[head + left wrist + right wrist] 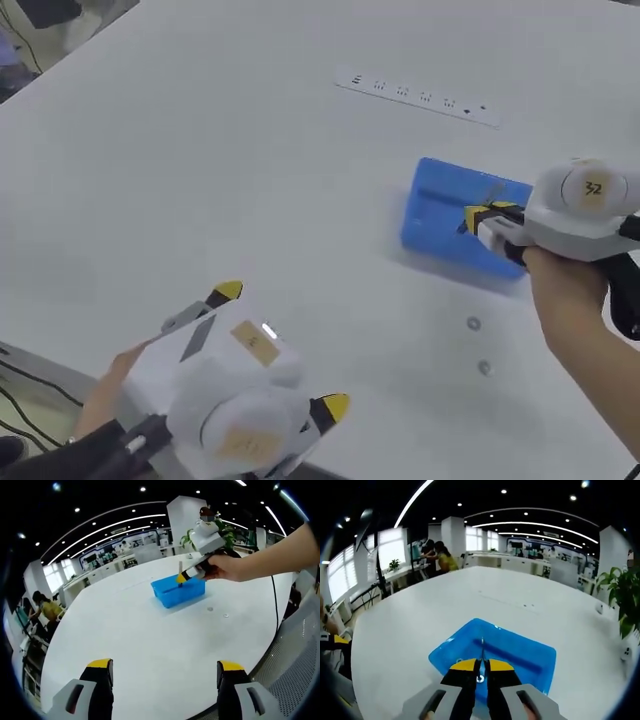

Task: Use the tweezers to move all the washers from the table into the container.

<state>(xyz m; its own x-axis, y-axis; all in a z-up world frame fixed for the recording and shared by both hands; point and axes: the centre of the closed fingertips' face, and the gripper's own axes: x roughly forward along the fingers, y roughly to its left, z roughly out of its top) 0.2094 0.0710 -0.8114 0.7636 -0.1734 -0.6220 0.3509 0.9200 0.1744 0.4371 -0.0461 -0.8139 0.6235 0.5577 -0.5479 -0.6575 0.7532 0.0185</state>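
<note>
right gripper point(481, 222) marked "32", clamped on tweezers point(481, 649) over blue container point(440, 200), left gripper point(282, 348) jaws wide apart

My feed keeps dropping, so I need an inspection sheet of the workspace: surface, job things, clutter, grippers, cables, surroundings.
Surface: white table, mostly bare.
Job's things: blue container on the table; a washer and another washer lie on the table, apart from it on the nearer side; tweezers with tips over the container's inside.
Clutter: power strip beyond the container.
Grippers: right gripper shut on the tweezers, above the container; left gripper open, holding nothing, by the table's near edge.
Cables: dark cables below the table's edge.
Surroundings: open office, people at desks, potted plant.
</note>
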